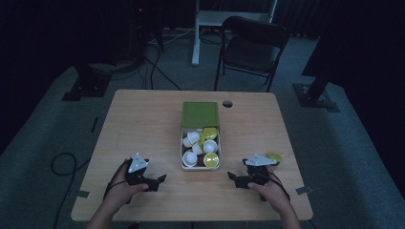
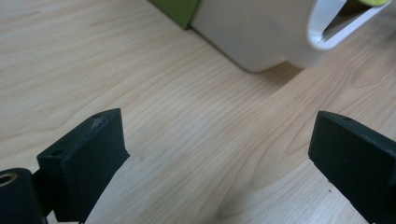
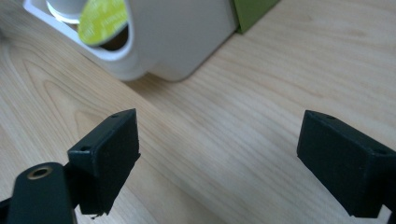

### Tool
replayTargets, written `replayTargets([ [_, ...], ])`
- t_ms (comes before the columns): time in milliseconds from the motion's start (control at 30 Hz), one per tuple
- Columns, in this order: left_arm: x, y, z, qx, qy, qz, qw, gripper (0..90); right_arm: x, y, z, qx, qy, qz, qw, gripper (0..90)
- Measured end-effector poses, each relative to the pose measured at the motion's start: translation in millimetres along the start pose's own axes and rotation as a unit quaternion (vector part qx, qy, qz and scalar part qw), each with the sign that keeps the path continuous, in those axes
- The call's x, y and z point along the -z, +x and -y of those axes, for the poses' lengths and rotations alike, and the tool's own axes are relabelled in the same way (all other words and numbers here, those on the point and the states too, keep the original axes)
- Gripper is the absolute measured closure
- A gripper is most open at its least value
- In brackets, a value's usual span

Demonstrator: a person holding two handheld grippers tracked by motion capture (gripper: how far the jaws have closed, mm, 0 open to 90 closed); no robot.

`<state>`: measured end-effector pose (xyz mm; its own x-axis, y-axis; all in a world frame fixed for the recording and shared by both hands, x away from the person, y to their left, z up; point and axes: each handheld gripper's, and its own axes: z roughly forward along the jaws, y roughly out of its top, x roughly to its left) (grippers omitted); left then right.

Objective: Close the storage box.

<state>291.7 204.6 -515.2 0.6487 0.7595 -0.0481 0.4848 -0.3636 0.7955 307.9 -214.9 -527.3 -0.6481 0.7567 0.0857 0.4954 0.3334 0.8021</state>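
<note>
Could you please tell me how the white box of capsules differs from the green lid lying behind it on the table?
The white box sits open, holding white and yellow-green capsules, while the green lid lies flat with nothing on it. The box is nearer the person, between the left tool and right tool; the lid is farther off. The box has rounded white walls; the lid is plain green. Both are square, touch edge to edge and rest on the wooden table.

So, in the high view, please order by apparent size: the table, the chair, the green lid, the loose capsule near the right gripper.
1. table
2. chair, though it stands farther from the camera
3. green lid
4. loose capsule
</note>
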Motion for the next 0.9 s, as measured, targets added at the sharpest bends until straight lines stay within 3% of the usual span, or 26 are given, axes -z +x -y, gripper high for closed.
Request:
replayTargets([
  [200, -1.8, -2.7, -9.9, -0.001, -0.027, 0.006, 0.9996, 4.1, 2.3, 2.9, -10.7, 0.009, -0.021, -0.002, 0.9997, 12.7],
  [433, -6.6, -8.3, -21.3, -0.013, -0.072, 0.022, 0.9971, 4.1, 4.4, 7.1, -23.2, 0.005, -0.055, -0.025, 0.9981, 12.7],
  [600, -11.9, -12.3, -26.7, -0.029, -0.069, 0.028, 0.9968, 4.1, 4.5, 13.0, -29.2, 0.012, -0.090, -0.049, 0.9947, 12.6],
  [733, -17.7, -14.2, -31.1, -0.026, -0.081, 0.029, 0.9960, 4.1, 0.5, 15.6, -31.2, 0.012, -0.102, -0.067, 0.9924, 12.8],
  [900, -27.0, -10.9, -35.2, -0.018, -0.116, 0.029, 0.9926, 4.2, -6.3, 12.3, -33.1, 0.015, -0.097, -0.060, 0.9933, 13.5],
])
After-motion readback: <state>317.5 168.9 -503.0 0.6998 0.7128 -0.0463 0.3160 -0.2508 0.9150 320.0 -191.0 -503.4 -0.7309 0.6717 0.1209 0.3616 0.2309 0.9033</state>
